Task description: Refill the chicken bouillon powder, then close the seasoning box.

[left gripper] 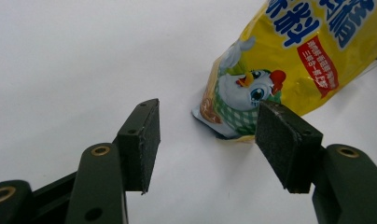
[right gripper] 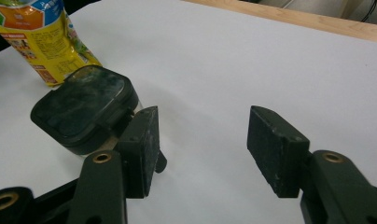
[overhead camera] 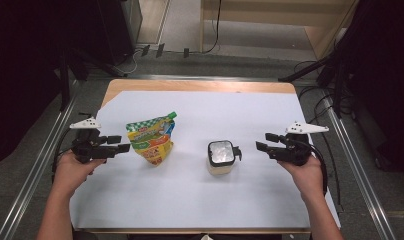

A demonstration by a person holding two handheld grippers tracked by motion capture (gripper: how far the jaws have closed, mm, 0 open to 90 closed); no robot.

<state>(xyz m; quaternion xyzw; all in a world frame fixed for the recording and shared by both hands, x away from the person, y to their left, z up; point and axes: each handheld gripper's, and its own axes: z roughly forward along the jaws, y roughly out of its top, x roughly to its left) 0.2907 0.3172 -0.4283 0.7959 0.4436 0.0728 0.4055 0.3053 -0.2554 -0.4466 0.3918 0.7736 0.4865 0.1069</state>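
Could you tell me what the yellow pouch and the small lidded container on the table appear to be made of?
The yellow pouch looks like glossy printed plastic or foil laminate: it creases softly, shines in the left gripper view and carries a green screw cap. The container seems to be clear or pale plastic under a dark hard-plastic lid, whose top reflects light; what fills it I cannot tell.

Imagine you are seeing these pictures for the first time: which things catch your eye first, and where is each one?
The bright yellow spouted pouch with its green cap and cartoon chicken stands out first, left of centre on the white table sheet, just ahead of the open left gripper. Right of centre stands a small jar with a black lid, with the open right gripper beside it, touching nothing.
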